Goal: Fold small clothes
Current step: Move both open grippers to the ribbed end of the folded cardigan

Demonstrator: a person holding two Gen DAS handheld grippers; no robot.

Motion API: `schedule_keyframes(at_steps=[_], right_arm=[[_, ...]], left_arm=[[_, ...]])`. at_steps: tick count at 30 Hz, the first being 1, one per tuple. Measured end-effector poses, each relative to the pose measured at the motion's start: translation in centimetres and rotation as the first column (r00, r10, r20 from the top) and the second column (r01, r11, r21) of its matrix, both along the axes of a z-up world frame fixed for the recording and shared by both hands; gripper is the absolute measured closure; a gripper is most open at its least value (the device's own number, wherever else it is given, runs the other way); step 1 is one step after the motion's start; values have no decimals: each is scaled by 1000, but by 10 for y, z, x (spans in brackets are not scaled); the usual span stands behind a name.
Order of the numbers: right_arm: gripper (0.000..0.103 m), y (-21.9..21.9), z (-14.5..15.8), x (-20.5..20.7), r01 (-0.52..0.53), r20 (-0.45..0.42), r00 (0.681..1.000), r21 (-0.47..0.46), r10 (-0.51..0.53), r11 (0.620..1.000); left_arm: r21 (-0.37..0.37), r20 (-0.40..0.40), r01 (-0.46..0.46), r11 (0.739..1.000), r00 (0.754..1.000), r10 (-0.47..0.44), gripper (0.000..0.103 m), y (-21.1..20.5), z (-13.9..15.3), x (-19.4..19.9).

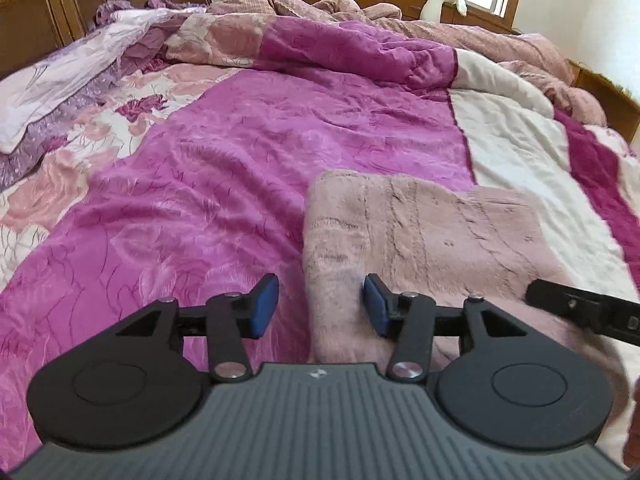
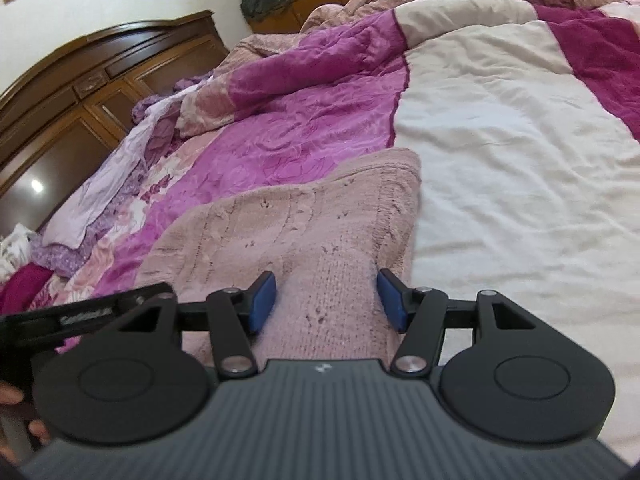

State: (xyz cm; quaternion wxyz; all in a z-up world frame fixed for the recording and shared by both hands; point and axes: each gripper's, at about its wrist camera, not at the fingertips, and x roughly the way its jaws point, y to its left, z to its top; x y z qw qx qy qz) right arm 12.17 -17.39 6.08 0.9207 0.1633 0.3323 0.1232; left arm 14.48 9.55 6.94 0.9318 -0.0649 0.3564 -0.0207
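A fuzzy pale pink knit sweater (image 1: 420, 232) lies folded on the bed's magenta and white bedspread (image 1: 240, 168). My left gripper (image 1: 320, 308) hangs low over the sweater's near left edge with its jaws apart. One blue pad is over the bedspread and the other over the knit, and neither presses on anything. My right gripper (image 2: 326, 300) stands open over the near right part of the sweater (image 2: 304, 224), with knit showing between its pads. The right gripper's black finger (image 1: 576, 310) shows at the right edge of the left wrist view.
A rumpled pink quilt (image 1: 360, 12) and lilac bedding (image 1: 72, 76) lie piled at the far side of the bed, before a dark wooden headboard (image 2: 80, 80). A wide white band of bedspread (image 2: 520, 160) stretches to the sweater's right. A hand (image 2: 16, 400) shows at the lower left.
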Motion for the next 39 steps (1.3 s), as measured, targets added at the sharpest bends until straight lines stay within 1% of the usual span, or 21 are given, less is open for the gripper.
schedule_keyframes(at_steps=[4,7,10,12,14,16,17,20,21,23,25,28,29,30,32,34,36,39], right_arm=[[44,-9,7,-18,41,4,999,32,-41,999],[44,-18,9,-32,61,-21,998,87,-59,994],[44,-21,9,-46,74,-35,997,108,-71,991],[44,-18,10,-51,67,-45,997,107,-63,992],[44,-11,10,-57,50,-42,998,93,-46,994],[44,0,11,-64,21,-19,1000,44,-20,999],[44,5,11,-67,5,-10,1000,25,-5,1000],[44,15,8,-71,-22,11,1000,-21,22,1000],[44,14,8,-71,-22,14,1000,-26,23,999],[44,7,10,-68,-13,2,1000,1,13,1000],[41,-4,11,-66,8,-17,1000,52,-8,999],[35,-21,11,-62,53,-42,998,130,-47,990],[26,-26,9,-60,72,-53,997,158,-64,985],[22,-32,7,-59,86,-65,995,191,-75,978],[22,-41,1,-54,103,-103,991,244,-80,964],[22,-46,-7,-48,101,-140,988,282,-63,954],[22,-48,-15,-43,94,-174,984,314,-40,945],[22,-51,-28,-37,98,-210,978,396,-14,913]], left_arm=[[-23,5,15,1000,1000,-15,46,6,19,-21],[-39,10,43,998,999,-43,43,7,30,-35],[-50,-14,74,996,997,-75,39,7,31,-46],[-46,-27,72,996,997,-73,38,8,26,-51],[-37,-43,59,998,997,-61,36,10,20,-54],[-17,-69,47,999,996,-48,34,14,13,-56],[3,-77,42,999,996,-41,31,16,10,-58],[62,-78,30,998,997,-25,28,20,5,-63],[59,-79,30,998,997,-26,28,21,6,-64],[34,-79,32,999,996,-29,28,24,9,-64],[-2,-81,34,999,996,-34,28,26,14,-63],[-83,-90,36,996,995,-43,28,30,19,-58],[-114,-100,28,993,994,-39,28,32,20,-55],[-143,-114,18,990,993,-35,27,34,19,-52],[-199,-143,0,980,989,-29,27,38,15,-47],[-231,-165,-14,973,986,-25,26,41,10,-43],[-240,-174,-16,971,984,-27,22,41,7,-39],[-267,-193,-17,964,981,-36,19,44,1,-33]])
